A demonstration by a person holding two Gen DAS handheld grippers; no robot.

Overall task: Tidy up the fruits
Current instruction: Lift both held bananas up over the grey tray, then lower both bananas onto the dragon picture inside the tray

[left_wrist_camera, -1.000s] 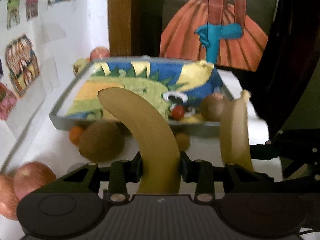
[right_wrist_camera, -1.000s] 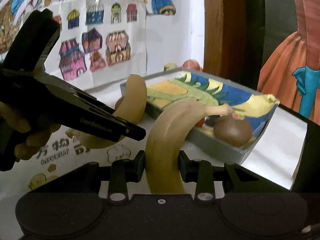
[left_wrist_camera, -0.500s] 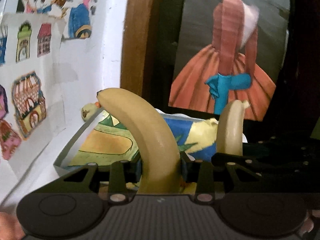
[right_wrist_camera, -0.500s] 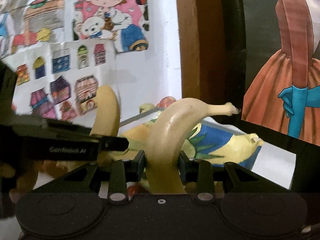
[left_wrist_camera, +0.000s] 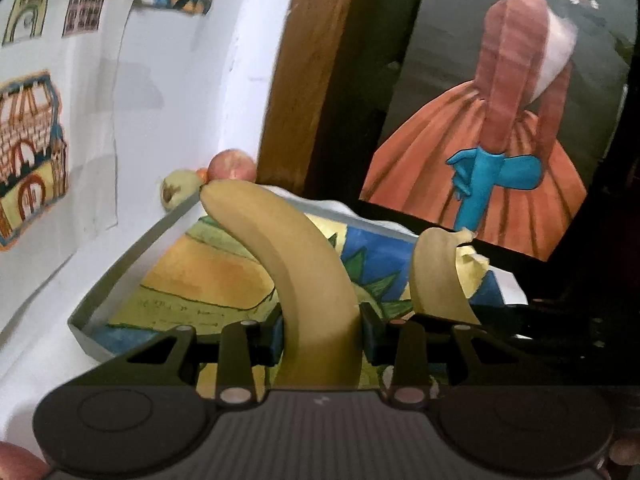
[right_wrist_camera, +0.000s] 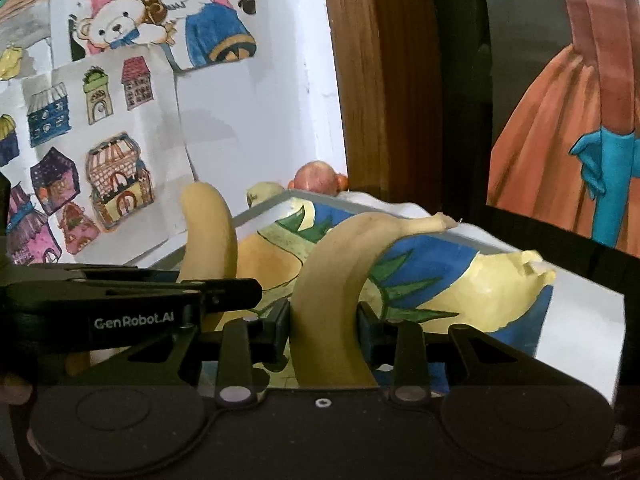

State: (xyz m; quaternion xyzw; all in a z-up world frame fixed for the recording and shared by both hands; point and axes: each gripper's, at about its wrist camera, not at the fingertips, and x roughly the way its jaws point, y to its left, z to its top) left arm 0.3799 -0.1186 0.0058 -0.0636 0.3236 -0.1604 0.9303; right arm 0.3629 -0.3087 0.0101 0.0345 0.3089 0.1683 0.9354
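Left wrist view shows each gripper clamped on a banana [left_wrist_camera: 308, 280], long axes upright, probably above the tray [left_wrist_camera: 132, 248] lying ahead.

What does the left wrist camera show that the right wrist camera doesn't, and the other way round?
Only the left wrist view shows the left gripper from behind, shut on its banana, and part of an apple at the bottom left corner.

Only the right wrist view shows the teddy bear drawing on the wall, the left gripper's side with its lettering, and the right gripper shut on its own banana.

Both show both bananas, the grey tray with its painted lining, the fruit behind its far corner and the orange dress picture.
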